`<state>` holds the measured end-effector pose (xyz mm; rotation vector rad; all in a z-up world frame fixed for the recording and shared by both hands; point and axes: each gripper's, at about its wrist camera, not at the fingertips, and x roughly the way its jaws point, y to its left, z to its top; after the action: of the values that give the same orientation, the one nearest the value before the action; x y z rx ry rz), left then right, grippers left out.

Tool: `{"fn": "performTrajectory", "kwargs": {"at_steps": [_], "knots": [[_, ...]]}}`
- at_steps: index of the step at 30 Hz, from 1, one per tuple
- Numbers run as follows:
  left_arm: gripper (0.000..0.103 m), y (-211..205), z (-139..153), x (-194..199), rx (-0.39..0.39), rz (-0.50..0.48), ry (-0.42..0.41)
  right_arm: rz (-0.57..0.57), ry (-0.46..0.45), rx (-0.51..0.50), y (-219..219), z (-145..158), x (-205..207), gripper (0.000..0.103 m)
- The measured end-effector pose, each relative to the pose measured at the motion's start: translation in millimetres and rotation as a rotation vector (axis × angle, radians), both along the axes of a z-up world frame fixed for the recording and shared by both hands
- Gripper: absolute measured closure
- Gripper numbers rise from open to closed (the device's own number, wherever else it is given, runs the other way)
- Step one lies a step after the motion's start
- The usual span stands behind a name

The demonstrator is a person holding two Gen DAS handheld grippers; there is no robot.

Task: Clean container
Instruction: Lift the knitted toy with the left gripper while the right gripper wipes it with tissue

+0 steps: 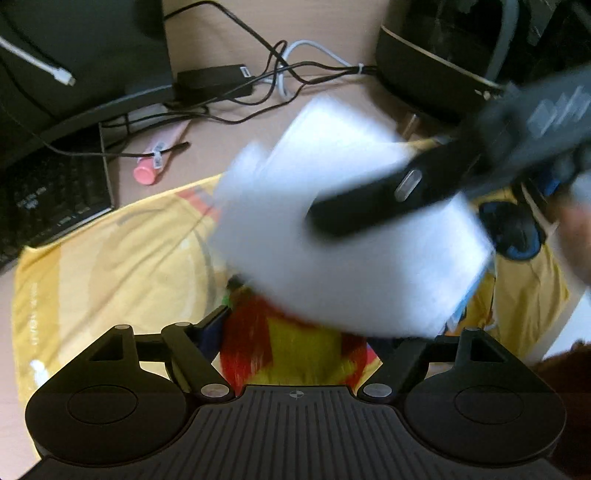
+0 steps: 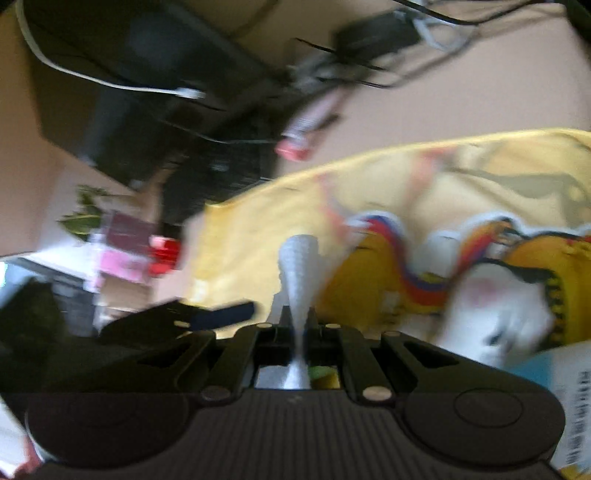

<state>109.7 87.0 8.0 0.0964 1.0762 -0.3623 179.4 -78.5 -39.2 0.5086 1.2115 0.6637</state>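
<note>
Blur smeared both views. From the left wrist, the left hand-held gripper [image 1: 295, 325] stood spread wide, its linkage arms splayed around a container [image 1: 295, 354] with a red and yellow label. A white cloth [image 1: 332, 229] covered the container's far end, with the right hand-held gripper [image 1: 369, 206] reaching across it. From the right wrist, that gripper's jaws sat nearly closed, pinching a thin fold of white cloth. A yellow bag [image 2: 369, 199] lay on the surface [image 2: 443, 99].

Yellow cloth [image 1: 110, 258], white tissue [image 1: 332, 240].
Pink tube [image 1: 155, 162] on the beige desk [image 1: 332, 22]; cloth print runs red, yellow, blue.
</note>
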Motion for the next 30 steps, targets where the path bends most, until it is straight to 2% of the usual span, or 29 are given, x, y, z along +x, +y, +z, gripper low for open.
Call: {"fn": "performTrajectory", "kwargs": {"at_steps": [3, 6, 8, 10, 13, 16, 17, 18, 19, 20, 23, 25, 28, 29, 30], "knots": [[0.023, 3, -7, 6, -0.047, 0.049, -0.011, -0.005, -0.039, -0.151, -4, -9, -2, 0.097], [0.023, 6, -9, 10, -0.108, 0.082, -0.021, -0.007, -0.063, -0.213, -9, -11, -6, 0.097], [0.021, 6, -12, 15, -0.123, 0.084, -0.010, -0.011, -0.065, -0.201, -14, -10, -8, 0.097], [0.010, 5, -16, 17, -0.083, 0.081, 0.012, -0.023, -0.069, -0.195, -16, -6, -10, 0.097], [0.009, 8, -23, 19, 0.004, 0.075, 0.043, -0.027, -0.084, -0.148, -16, 2, -11, 0.097], [0.008, 13, -40, 30, 0.092, 0.094, 0.120, -0.029, -0.102, -0.095, -16, 16, -15, 0.097], [0.008, 15, -43, 32, 0.091, 0.090, 0.129, -0.040, -0.114, -0.088, -19, 21, -15, 0.097], [0.017, 15, -46, 33, 0.067, 0.074, 0.132, -0.051, -0.126, -0.082, -22, 27, -14, 0.097], [0.045, 15, -46, 32, 0.036, 0.058, 0.131, -0.062, -0.139, -0.075, -24, 32, -14, 0.097], [0.047, 15, -44, 32, 0.012, 0.051, 0.129, -0.076, -0.148, -0.067, -27, 38, -13, 0.097], [0.049, 12, -23, 32, -0.049, 0.021, 0.041, -0.112, -0.202, -0.055, -34, 57, -9, 0.097], [0.050, 8, 0, 30, -0.060, 0.002, -0.060, -0.123, -0.238, -0.021, -35, 71, -8, 0.097], [0.049, -2, 24, 24, -0.056, -0.016, -0.206, -0.098, -0.246, 0.106, -31, 86, -8, 0.097], [0.049, -5, 28, 22, -0.055, -0.023, -0.241, -0.084, -0.237, 0.149, -29, 87, -9, 0.097], [0.049, -7, 26, 22, -0.054, -0.030, -0.242, -0.067, -0.217, 0.180, -26, 84, -8, 0.097]]}}
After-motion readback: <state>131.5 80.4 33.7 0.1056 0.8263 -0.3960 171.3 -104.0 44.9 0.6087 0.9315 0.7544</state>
